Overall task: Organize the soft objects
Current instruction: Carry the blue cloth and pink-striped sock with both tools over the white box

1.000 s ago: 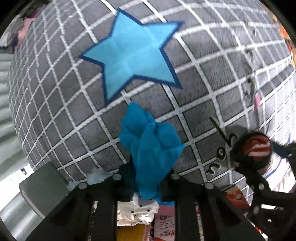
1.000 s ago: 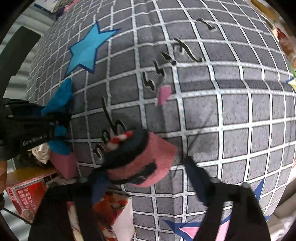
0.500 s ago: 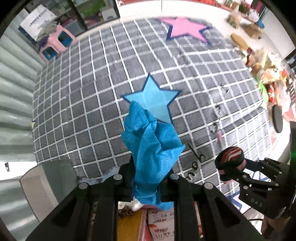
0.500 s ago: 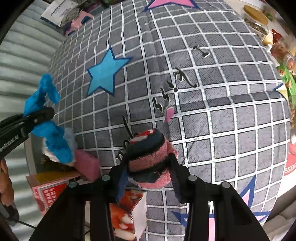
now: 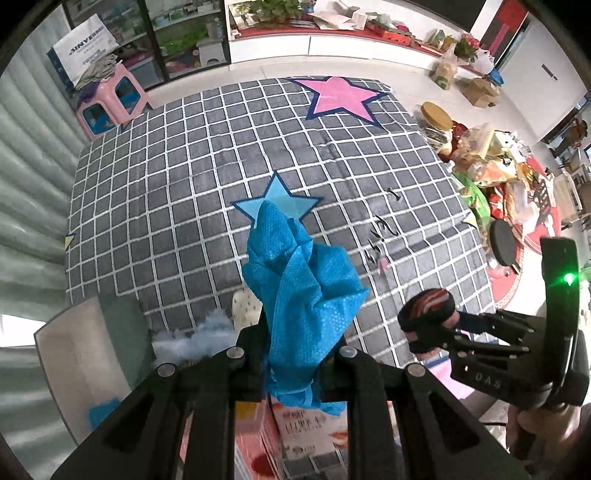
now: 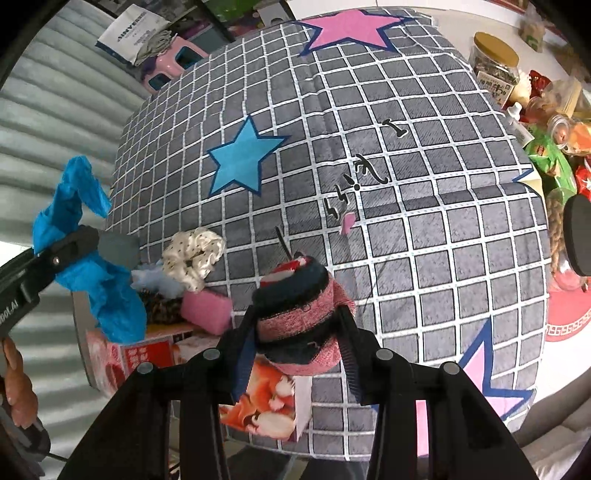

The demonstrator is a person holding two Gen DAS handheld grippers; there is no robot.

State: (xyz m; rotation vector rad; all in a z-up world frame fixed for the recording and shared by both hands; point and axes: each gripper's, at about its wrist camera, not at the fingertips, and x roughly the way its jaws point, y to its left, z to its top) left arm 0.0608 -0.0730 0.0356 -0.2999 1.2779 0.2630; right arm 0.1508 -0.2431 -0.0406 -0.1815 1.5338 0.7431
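My left gripper (image 5: 291,354) was clamped tight on the blue cloth (image 5: 299,306), which stuck up limp between the fingers and hung a bit below them. My right gripper (image 6: 299,332) was pinched on the rolled pink-and-navy sock (image 6: 299,314), roll lying crosswise between the pads. Both were held clear above the checked blanket (image 6: 424,221). Just beyond my tools, at the near-left edge of the blanket: a pink sponge (image 6: 205,310), white dotted scrunchie (image 6: 194,256), pale blue fluff (image 6: 151,280), a leopard-print scrap, all piled on a red printed box (image 6: 147,350). Likely the drop spot, though I couldn't confirm it. That pile lay left of the right gripper and near-below the left one, so left hand was nearer. Farther out: blue star (image 6: 243,157), then pink star (image 6: 351,27).
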